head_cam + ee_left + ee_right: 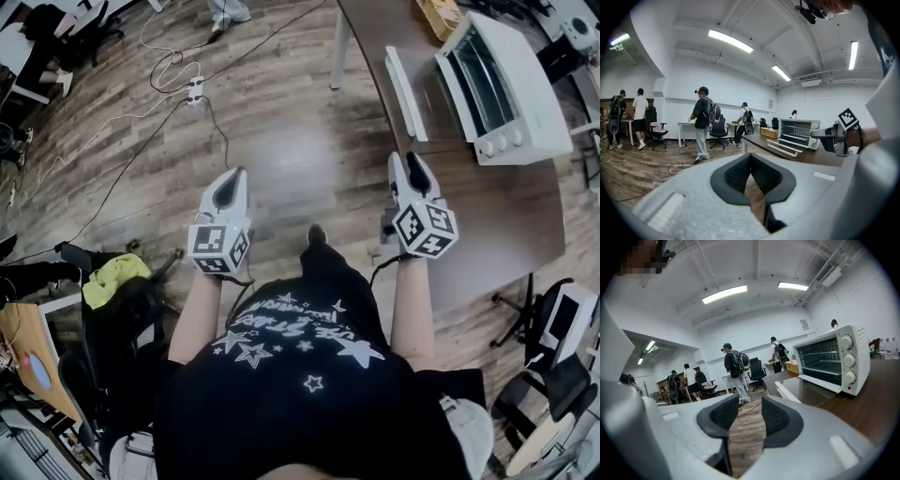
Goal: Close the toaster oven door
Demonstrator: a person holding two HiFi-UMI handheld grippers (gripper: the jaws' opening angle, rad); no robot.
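Door [424, 98] lies open, flat before the oven [506, 84] on the table [506, 220], well apart from both grippers. Right gripper [410, 161] is released and empty; left gripper [233, 181] is clenched on nothing. Slip one under the door's outer edge and swing it up firmly.

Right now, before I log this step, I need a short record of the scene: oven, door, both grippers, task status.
oven: white, on the table, ahead and to the right
door: open, folded down flat, nothing touching it
left gripper: shut, empty, over the floor
right gripper: open, empty, at the table's near edge, short of the door
task status: door not yet closed
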